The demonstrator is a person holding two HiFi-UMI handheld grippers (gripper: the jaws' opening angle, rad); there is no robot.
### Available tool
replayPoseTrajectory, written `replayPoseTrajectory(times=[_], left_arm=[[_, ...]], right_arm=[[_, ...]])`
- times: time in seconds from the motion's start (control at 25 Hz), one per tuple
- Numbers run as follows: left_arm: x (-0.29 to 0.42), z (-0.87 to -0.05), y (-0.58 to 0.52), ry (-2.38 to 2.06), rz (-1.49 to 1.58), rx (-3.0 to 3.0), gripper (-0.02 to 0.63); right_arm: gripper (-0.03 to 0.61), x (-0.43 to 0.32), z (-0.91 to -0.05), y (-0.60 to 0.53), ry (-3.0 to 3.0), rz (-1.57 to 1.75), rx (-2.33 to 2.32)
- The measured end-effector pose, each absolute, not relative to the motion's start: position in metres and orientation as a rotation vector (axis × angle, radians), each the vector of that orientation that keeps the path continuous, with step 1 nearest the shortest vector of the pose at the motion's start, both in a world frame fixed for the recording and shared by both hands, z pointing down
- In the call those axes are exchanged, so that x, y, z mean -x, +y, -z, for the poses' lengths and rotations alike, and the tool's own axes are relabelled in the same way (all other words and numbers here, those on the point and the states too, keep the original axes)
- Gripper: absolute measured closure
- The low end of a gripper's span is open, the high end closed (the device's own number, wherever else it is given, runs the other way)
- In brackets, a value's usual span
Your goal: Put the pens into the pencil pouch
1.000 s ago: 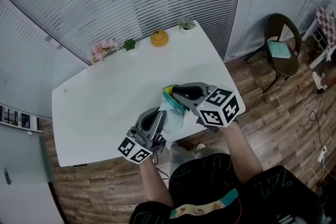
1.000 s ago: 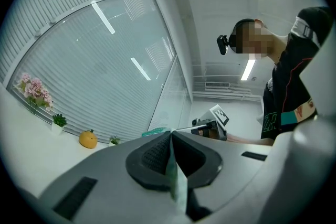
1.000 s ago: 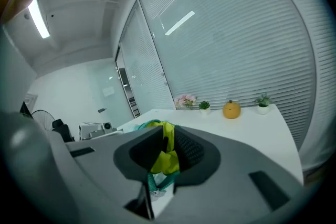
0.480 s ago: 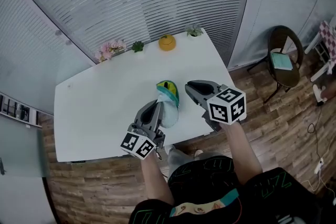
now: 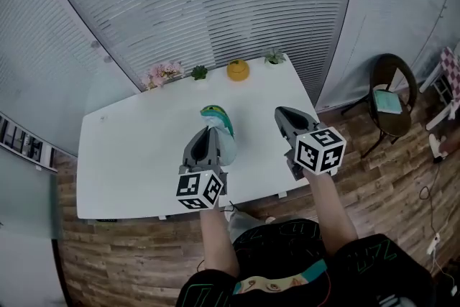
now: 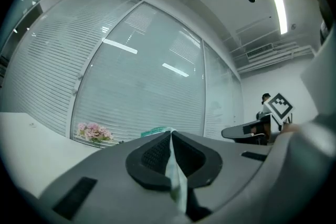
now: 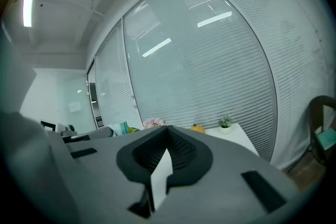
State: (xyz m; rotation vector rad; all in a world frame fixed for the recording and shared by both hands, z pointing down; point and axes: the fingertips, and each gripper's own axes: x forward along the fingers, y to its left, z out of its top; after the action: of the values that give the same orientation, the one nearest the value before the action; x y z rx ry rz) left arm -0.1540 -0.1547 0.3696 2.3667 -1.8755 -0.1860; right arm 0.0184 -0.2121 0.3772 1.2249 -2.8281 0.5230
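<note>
The pencil pouch is pale and see-through, with a green and yellow end pointing away from me. It hangs over the white table. My left gripper is shut on its near edge. In the left gripper view the pouch fabric is pinched between the pads of that gripper. My right gripper is off to the right, apart from the pouch and shut on nothing. Its closed tips show in the right gripper view. I see no loose pens on the table.
Along the table's far edge stand pink flowers, a small green plant, an orange ornament and a potted plant. A dark chair stands on the wooden floor at right. Blinds cover the wall behind.
My right gripper has come off the pouch, moved right and shut. The left gripper has carried the pouch further over the table and now holds it alone.
</note>
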Motion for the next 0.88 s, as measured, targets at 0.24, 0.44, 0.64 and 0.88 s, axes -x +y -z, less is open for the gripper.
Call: replayPoseTrajectory(times=[0.24,0.44,0.64,0.88], left_arm=[[0.174,-0.370,-0.161,-2.043,0.135,-2.225,0.611],[0.180,-0.359,-0.159,-2.137,0.145,-2.195,0.611],[0.180,-0.352,-0.159,-2.164,0.153,-2.193,0.611],[0.179,-0.354,-0.161,-2.163,0.142,-2.196,0.611]], right_arm=[[0.575,-0.026,-0.362,-0.221,-2.813,-0.376,-1.326],[0.575,-0.030,-0.351,-0.223,-2.792,-0.279,-1.356],[0.575,-0.034,-0.348,-0.223,-2.744,-0.194,-1.382],[0.575,-0.042,-0.347,-0.226,-2.734,-0.161,-1.421]])
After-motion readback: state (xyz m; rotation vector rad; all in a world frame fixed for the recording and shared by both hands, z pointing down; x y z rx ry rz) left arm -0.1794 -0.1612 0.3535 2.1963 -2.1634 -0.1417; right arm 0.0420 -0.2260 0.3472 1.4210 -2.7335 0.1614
